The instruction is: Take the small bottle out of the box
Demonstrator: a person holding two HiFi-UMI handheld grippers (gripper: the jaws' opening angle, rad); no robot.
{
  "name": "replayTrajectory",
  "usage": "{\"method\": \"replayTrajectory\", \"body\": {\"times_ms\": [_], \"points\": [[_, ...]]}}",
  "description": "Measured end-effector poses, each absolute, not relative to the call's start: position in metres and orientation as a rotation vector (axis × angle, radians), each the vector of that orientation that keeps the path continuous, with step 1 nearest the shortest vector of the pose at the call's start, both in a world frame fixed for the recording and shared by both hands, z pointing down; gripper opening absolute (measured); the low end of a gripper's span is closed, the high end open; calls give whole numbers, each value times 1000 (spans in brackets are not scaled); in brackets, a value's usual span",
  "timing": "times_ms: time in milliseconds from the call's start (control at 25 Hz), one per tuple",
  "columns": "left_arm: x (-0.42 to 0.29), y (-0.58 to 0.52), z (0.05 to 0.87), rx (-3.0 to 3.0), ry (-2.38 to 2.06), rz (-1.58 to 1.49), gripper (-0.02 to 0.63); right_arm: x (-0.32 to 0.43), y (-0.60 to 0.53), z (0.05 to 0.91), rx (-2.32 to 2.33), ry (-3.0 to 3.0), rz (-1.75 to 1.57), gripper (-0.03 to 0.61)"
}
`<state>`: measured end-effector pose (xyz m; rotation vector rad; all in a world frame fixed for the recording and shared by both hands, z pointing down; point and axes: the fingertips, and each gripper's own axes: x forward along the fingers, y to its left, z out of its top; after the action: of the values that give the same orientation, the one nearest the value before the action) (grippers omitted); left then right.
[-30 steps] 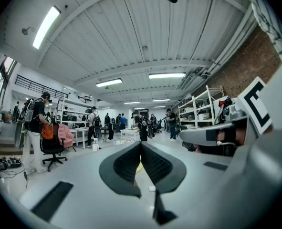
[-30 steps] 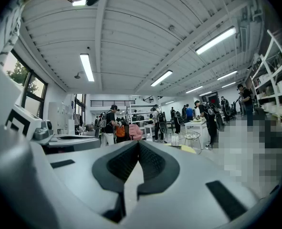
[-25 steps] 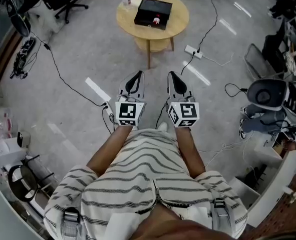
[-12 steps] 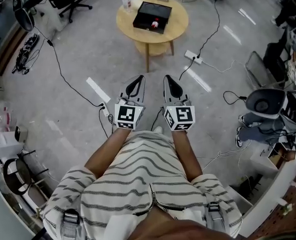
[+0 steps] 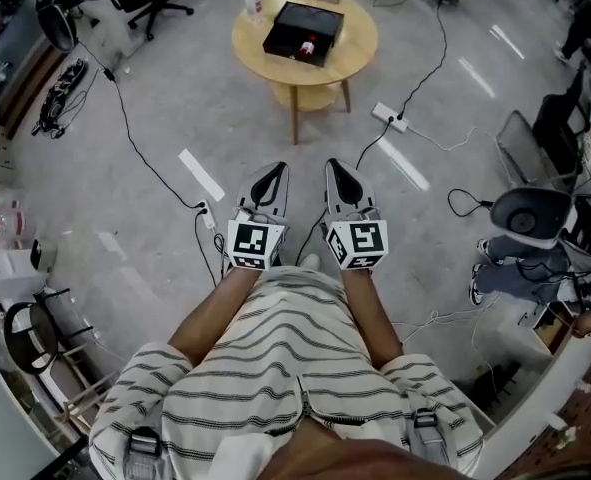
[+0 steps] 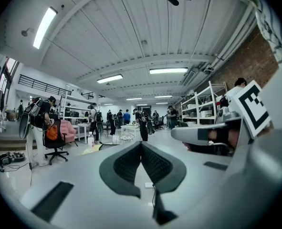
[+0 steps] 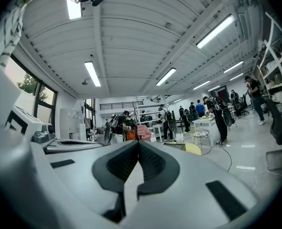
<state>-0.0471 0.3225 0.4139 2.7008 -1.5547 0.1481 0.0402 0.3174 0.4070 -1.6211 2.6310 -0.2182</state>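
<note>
Nearing the round table (image 5: 363, 50) with its black box (image 5: 297, 20), left gripper (image 5: 273, 174) and right gripper (image 5: 337, 169), jaws pressed together empty, sit lower than before over cable-strewn grey floor (image 5: 165, 88).

We see bright, even indoor light from long white fluorescent ceiling tubes (image 6: 168, 70), which burn out to plain white in both gripper views. They lay pale streaks of glare on the glossy light-grey floor (image 5: 473, 76), where shadows are faint and soft, as beneath the round pale wooden table (image 5: 358, 36). All three pictures bend strongly towards their edges and both gripper views fade into a black round border, while the left gripper (image 6: 141, 144) and the right gripper (image 7: 138, 144) look soft and unfocused close to the lens against a sharper hall behind.
</note>
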Motion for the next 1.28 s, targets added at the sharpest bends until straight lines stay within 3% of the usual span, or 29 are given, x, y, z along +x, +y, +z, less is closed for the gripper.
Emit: {"method": "replayTrajectory", "body": {"times_ms": [440,1280], "points": [[-35,282,432,2670,-1531,127,21,45,276,416,-1601,2647,-231,18],[-64,41,428,2639,-1427,183,21,18,54,409,-1759,2616,-273,17]]}}
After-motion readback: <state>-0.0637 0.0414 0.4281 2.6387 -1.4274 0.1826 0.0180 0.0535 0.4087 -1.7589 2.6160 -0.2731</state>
